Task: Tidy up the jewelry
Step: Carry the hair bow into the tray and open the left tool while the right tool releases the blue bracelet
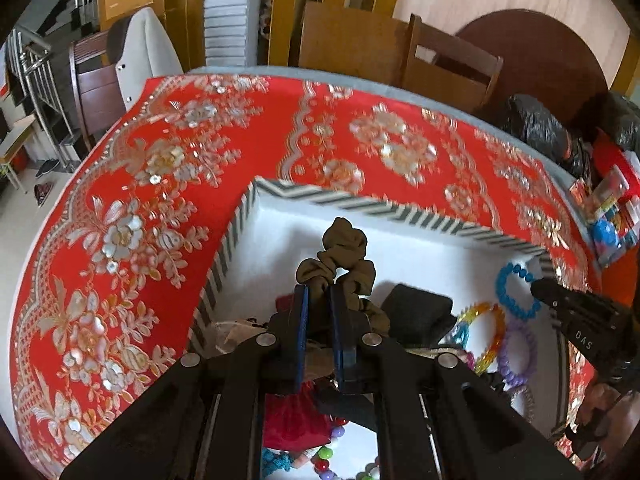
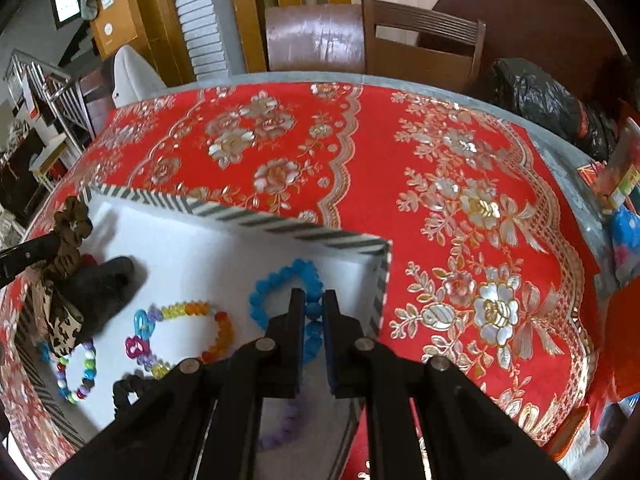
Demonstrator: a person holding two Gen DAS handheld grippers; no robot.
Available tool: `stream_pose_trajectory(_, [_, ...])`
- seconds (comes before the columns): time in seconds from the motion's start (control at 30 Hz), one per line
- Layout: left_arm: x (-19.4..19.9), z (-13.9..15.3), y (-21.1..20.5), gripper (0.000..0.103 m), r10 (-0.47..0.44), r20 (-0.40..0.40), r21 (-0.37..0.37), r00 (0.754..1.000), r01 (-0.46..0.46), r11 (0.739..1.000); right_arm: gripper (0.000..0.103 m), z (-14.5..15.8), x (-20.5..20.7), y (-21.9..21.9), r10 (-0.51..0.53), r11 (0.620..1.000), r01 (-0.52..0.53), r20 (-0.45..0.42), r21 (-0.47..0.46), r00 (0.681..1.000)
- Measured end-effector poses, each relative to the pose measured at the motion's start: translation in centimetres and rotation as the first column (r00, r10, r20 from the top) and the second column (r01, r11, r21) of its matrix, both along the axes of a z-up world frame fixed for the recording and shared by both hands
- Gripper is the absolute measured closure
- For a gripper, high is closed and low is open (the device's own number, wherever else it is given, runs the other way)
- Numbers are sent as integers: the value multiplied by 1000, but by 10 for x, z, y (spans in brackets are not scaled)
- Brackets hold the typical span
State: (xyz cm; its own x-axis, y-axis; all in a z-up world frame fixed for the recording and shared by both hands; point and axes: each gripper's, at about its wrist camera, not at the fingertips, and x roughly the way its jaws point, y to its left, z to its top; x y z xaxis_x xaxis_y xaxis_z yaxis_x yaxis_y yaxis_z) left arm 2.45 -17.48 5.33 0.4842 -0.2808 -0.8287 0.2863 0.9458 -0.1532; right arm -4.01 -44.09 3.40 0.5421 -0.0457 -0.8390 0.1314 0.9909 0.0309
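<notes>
Box [image 1: 400,210] w/ striped rim and white inside sits on a red floral cloth [image 1: 160,200] over the counter, filling the lower centre of both views. Left gripper [image 1: 318,300] fingers pinch an olive scrunchie [image 1: 340,248], which bunches up above the tips, over the box interior. Right gripper [image 2: 314,308] fingers are pressed nearly together on a blue bead bracelet [image 2: 280,284], near the box's right corner; its loop shows beyond the tips. Whether it is lifted or resting on the box floor can't be told.

Other pieces inside the box: an orange-yellow bead bracelet [image 2: 200,320], a multicolour bead bracelet [image 2: 78,376], a purple coil hair tie [image 1: 518,356], a dark fabric piece [image 2: 104,284], a red pouch [image 1: 292,420].

Judgement: both hands look mid-sorting. To do it well, keep each pinch firm, move one item at a time, lift clear of neighbours so beads don't snag, and keep fabric and bead pieces in separate areas.
</notes>
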Motion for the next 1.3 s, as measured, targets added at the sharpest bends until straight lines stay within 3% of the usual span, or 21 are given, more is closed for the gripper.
stream_pose_trajectory(0.07, [-2, -3, -2, 81, -11, -6, -2, 1000, 11, 1000, 94, -2, -1, 3, 6, 1000, -6, -6, -23, 1000])
stream_pose_trajectory(0.13, [-4, -4, -4, 76, -19, 0, 0, 1000, 19, 1000, 87, -2, -3, 4, 9, 1000, -9, -10, -23, 1000])
stream_pose_trajectory(0.2, [-6, -4, -5, 72, -28, 5, -4, 1000, 28, 1000, 68, 1, -7, 4, 4, 1000, -4, -2, -6, 1000])
stream_pose_trajectory(0.23, [-7, -3, -5, 71, -29, 7, -7, 1000, 29, 1000, 66, 4, -11, 3, 5, 1000, -5, 12, 6, 1000])
stream_pose_trajectory(0.37, [-14, 6, -5, 66, -24, 36, -7, 999, 24, 1000, 65, 13, -27, 8, 15, 1000, -16, 39, 24, 999])
stream_pose_trajectory(0.67, [-51, 31, -8, 65, -51, 142, 14, 989, 49, 999, 53, 27, -66, 30, 25, 999, -29, 113, 32, 993])
stream_pose_trajectory(0.87, [-81, 44, -9, 65, -65, 222, 32, 973, 60, 998, 52, 35, -84, 44, 18, 999, -25, 145, 48, 989])
stream_pose_trajectory(1.3, [-119, 52, -4, 65, -33, 272, 80, 962, 12, 997, 47, 51, -115, 71, -3, 999, -5, 204, 42, 979])
